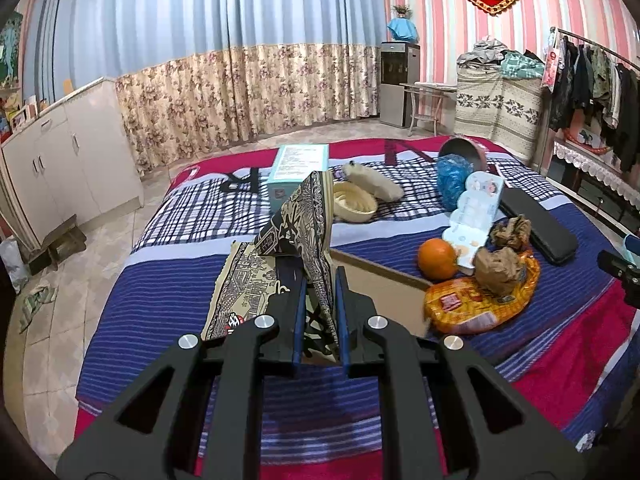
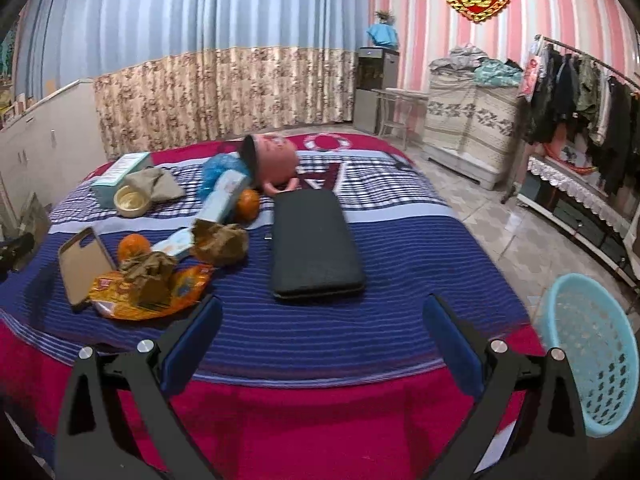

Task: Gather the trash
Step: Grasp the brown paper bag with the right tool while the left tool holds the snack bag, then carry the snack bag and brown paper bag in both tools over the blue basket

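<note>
Left wrist view: left gripper (image 1: 321, 308) pinching a crumpled black-and-cream printed paper wrapper (image 1: 298, 236), held up above the striped blue, red and plaid bedspread (image 1: 168, 320); blue pads pressed onto the wrapper's lower fold. Just right of it, partly hidden behind the wrapper, a tan phone case (image 1: 384, 280). Further right an orange-yellow plastic snack bag (image 1: 472, 308) with a crumpled brown paper ball (image 1: 498, 270) on top, an orange (image 1: 438, 259) touching it, and a second brown paper ball (image 1: 512, 232) behind. A black flat case (image 1: 540, 224) lies at right, with a cream round bowl (image 1: 354, 202) and a teal box (image 1: 298, 170) farther back.

Right wrist view only: right gripper (image 2: 322, 334) spread wide, holding nothing, above the bedspread's near edge; a light blue perforated plastic basket (image 2: 592, 356) on the floor at right, off the bed; a second orange (image 2: 248, 204) beside a pink doll head (image 2: 274, 160). The wrapper does not show in this view.
</note>
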`<state>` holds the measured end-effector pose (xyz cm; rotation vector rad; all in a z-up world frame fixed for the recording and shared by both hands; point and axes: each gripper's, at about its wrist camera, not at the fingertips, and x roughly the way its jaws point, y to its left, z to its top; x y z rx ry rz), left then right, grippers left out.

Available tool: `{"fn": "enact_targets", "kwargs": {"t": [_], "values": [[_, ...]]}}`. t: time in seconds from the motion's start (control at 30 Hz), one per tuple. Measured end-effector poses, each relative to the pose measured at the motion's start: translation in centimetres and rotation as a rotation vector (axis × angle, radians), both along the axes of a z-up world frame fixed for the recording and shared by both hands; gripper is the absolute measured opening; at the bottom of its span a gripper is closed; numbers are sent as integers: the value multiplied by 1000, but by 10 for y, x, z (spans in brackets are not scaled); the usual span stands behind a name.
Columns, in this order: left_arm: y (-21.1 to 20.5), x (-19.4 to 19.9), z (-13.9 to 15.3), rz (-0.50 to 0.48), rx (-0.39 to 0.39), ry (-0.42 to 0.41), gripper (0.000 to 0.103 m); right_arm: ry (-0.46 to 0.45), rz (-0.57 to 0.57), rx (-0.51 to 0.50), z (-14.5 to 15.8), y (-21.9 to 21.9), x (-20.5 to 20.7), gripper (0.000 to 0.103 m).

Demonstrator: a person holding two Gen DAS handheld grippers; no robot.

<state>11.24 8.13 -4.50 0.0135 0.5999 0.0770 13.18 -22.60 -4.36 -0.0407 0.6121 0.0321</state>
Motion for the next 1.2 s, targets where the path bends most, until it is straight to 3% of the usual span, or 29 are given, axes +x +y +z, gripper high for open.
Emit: {"fn": "enact_targets", "kwargs": {"t": [0.23, 0.4, 0.5, 0.6, 0.63, 0.9, 1.1, 1.2], "values": [[23, 4, -7, 15, -10, 10, 12, -3, 157, -4, 0, 57, 15, 98], [37, 7, -8, 32, -9, 13, 12, 34, 276, 6, -4, 103, 29, 92], [44, 9, -9, 41, -16, 23, 12, 83, 331, -31, -18, 126, 38, 75], [45, 10, -9, 41, -13, 25, 12, 153, 343, -48, -34, 134, 49, 47], [45, 11, -8, 38, -11, 24, 12, 172, 352, -26, -37, 132, 51, 41], [16, 12, 8, -10, 5, 1, 12, 5, 313, 16, 7, 88, 20, 41], [-32, 10, 31, -106, -13, -32, 12, -123, 144, 7, 48, 6, -17, 41], [-69, 11, 41, -176, -22, -45, 12, -141, 22, -14, 55, -43, -30, 41]]}}
